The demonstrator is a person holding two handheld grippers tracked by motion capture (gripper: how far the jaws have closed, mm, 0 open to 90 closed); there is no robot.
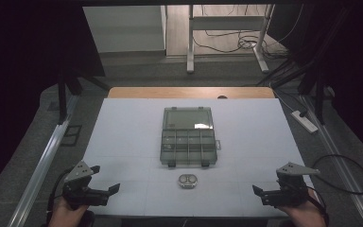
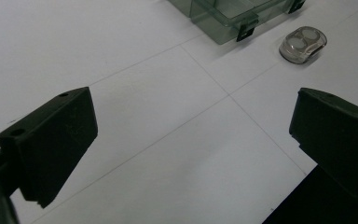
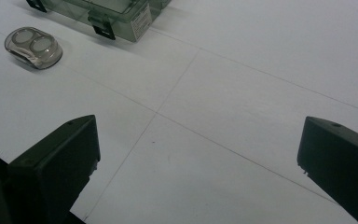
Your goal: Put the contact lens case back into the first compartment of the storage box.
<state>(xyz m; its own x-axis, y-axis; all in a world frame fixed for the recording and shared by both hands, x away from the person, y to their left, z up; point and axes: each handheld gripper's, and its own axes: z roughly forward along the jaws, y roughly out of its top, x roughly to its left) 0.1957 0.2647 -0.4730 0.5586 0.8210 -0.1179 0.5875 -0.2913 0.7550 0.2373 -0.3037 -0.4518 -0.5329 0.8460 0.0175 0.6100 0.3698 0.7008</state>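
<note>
A clear grey compartment box [image 1: 188, 137] lies open in the middle of the white table, its lid folded back and its dividers showing. Just in front of it sits a small oval clear case [image 1: 187, 180] with two round white pieces inside. The box corner [image 2: 228, 16] and the oval case [image 2: 303, 44] appear in the left gripper view, and again as box [image 3: 107, 14] and case [image 3: 33, 46] in the right gripper view. My left gripper [image 1: 108, 180] rests open at the near left edge, my right gripper [image 1: 266, 187] open at the near right edge. Both hold nothing.
The white table surface [image 1: 123, 132] has thin seam lines and a wooden strip [image 1: 189, 92] along its far edge. Beyond stand white desk legs [image 1: 190, 42] with loose cables on the floor. A power strip [image 1: 304, 121] lies on the floor at the right.
</note>
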